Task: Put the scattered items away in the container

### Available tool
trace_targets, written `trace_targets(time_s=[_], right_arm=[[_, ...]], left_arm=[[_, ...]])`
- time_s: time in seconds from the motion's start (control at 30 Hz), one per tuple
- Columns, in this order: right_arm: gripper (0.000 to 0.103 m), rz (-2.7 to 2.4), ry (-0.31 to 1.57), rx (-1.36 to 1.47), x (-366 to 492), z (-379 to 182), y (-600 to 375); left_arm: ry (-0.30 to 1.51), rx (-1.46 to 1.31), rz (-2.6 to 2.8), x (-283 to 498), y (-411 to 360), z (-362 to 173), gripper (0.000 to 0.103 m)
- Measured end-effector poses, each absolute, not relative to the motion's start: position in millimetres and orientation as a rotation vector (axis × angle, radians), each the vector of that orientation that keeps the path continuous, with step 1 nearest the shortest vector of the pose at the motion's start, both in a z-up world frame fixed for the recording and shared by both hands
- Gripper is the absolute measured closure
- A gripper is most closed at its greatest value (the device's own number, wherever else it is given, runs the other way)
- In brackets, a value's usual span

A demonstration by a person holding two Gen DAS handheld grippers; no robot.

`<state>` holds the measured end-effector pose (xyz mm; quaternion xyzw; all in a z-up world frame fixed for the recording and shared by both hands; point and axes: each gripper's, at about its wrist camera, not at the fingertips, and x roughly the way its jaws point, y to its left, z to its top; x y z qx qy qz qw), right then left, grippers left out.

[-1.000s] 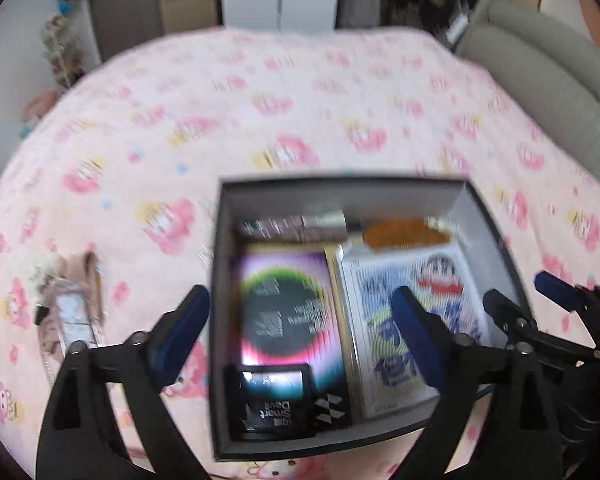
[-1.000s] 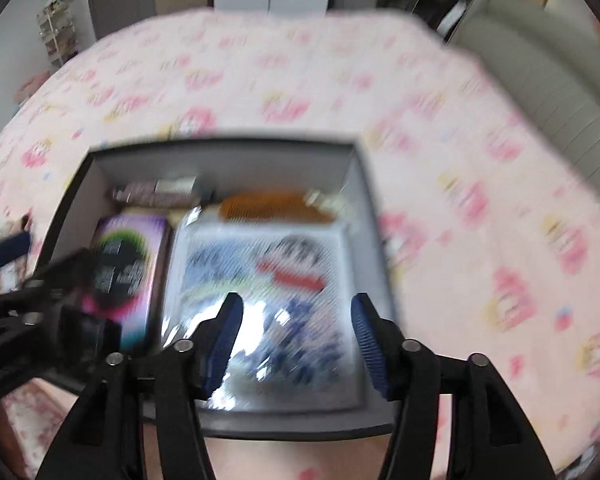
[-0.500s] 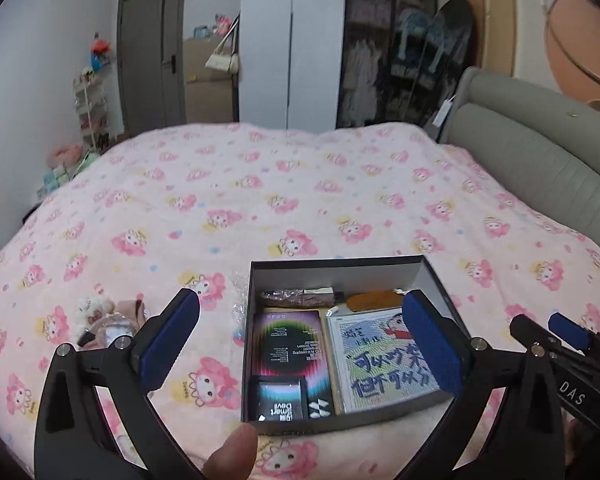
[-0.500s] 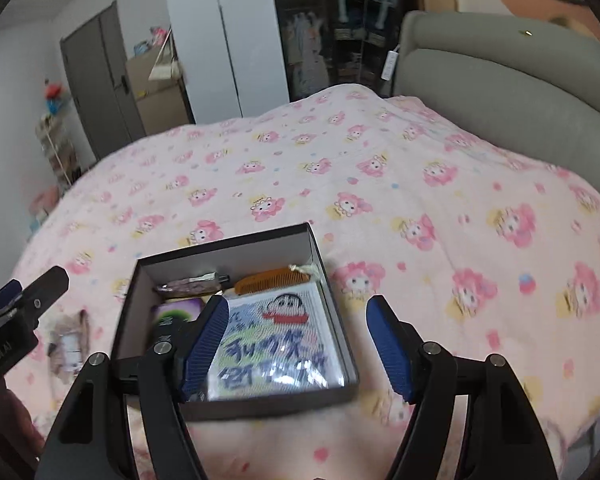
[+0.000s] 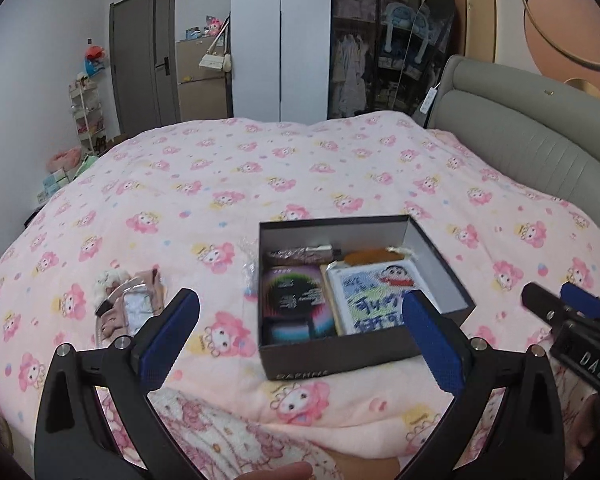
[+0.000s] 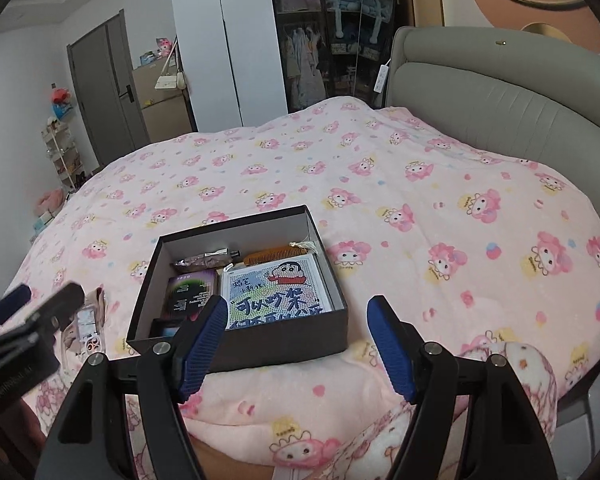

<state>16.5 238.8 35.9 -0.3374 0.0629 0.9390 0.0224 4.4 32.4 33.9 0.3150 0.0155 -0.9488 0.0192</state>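
Nearest you, both pairs of tongs hang over the near edge of the bed with nothing between their blue pads. Your left tongs (image 5: 300, 332) are spread wide and empty. Your right tongs (image 6: 298, 346) are also spread, and I see no item in them either.

Just beyond the tips sits the dark grey cardboard box (image 6: 236, 350) on the pink cartoon-print blanket (image 6: 440, 208). It is already well filled. A square diamond-painting kit with a cartoon boy (image 6: 278, 292) lies flat in its right half. A purple-and-black printed carton (image 5: 292, 300) lies in the left half, with a small dark packet (image 5: 286, 330) at the near left corner. Along the far wall of the box rest a crumpled brownish tube (image 5: 300, 255) and an orange wooden comb (image 6: 274, 257).

By my reading, most of the tidying is done. What is left lies to the left of the box, well apart from it: a small heap of pinkish soft items with a clear-wrapped packet (image 5: 130, 300) on top. A scrap of clear wrapper (image 5: 249, 268) also sits just beside the box's left wall. Your left tongs are the closer pair to that heap.

Further off, the blanket shows nothing else loose, up to the grey padded headboard (image 5: 540, 136).
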Motion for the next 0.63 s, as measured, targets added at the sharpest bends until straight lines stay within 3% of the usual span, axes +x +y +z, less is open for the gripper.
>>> trace_targets(time_s=[0.63], right_arm=[[0.033, 2.884, 0.146, -1.172, 9.8, 19.3, 228.7]], left_arm=[[0.064, 1.078, -2.926, 6.8, 36.6, 20.2, 0.001]])
